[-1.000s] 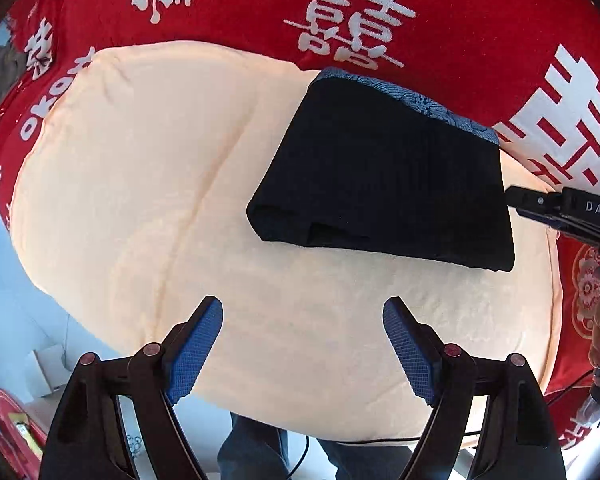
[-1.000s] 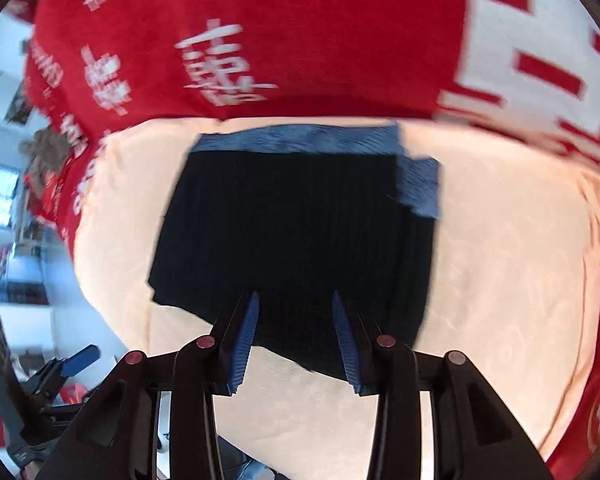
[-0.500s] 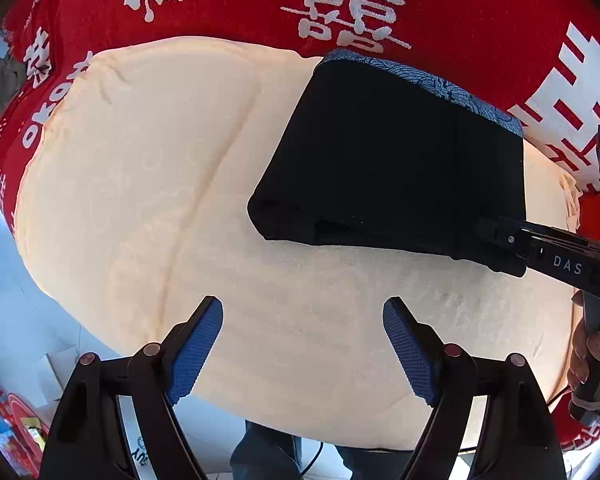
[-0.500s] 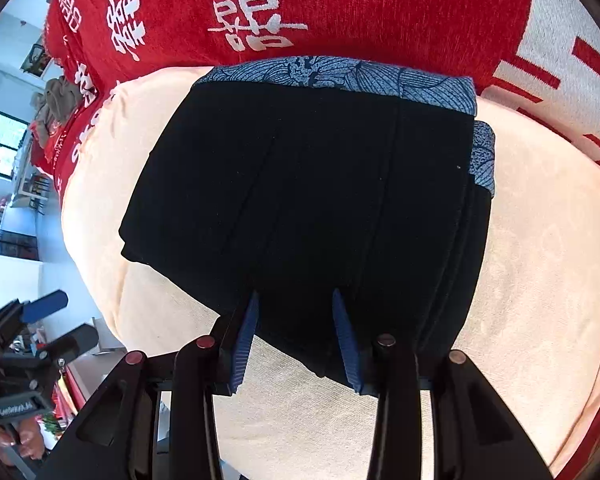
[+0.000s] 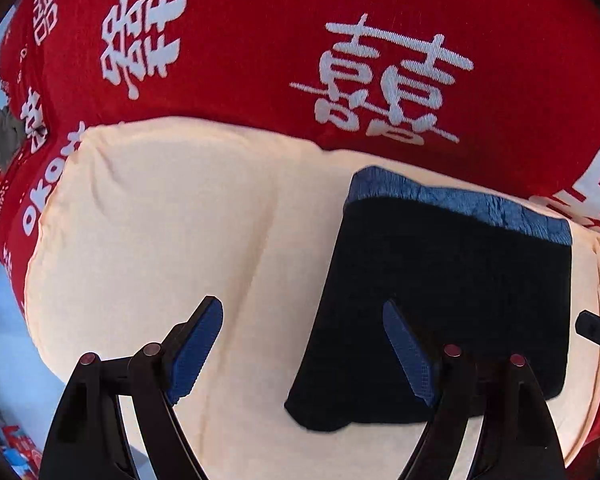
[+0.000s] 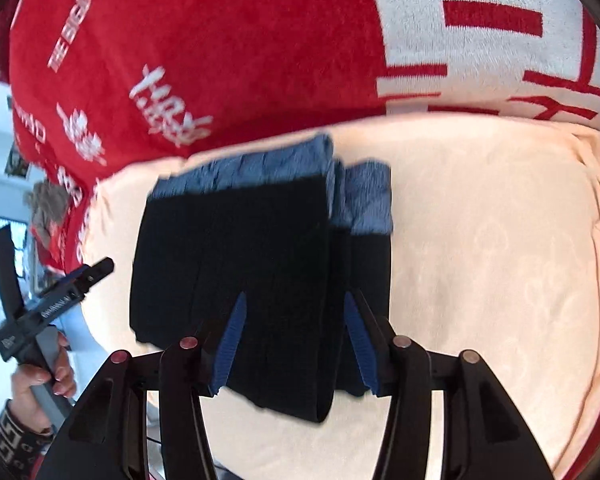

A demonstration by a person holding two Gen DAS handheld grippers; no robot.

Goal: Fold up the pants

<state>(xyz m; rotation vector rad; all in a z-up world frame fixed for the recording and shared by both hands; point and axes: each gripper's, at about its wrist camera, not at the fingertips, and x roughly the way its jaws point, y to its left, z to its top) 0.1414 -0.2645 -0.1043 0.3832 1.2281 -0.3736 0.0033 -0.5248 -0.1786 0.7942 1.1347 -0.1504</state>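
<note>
While the right tongs (image 6: 292, 344) hover over the near edge of the folded pants (image 6: 260, 272), their jaws have just been opening; the blue pads stand apart above the dark cloth, pressing on nothing. The left tongs (image 5: 300, 352) are spread wide and released, one pad over the cream blanket (image 5: 160, 220), the other over the pants' left edge. Those pants lie as a dark rectangle on the blanket, their blue patterned waistband (image 5: 460, 204) at the far end. Beyond the blanket spreads a red cover (image 5: 260, 40) with white characters. A hand (image 6: 40, 380) grips the left tool's handle.
</note>
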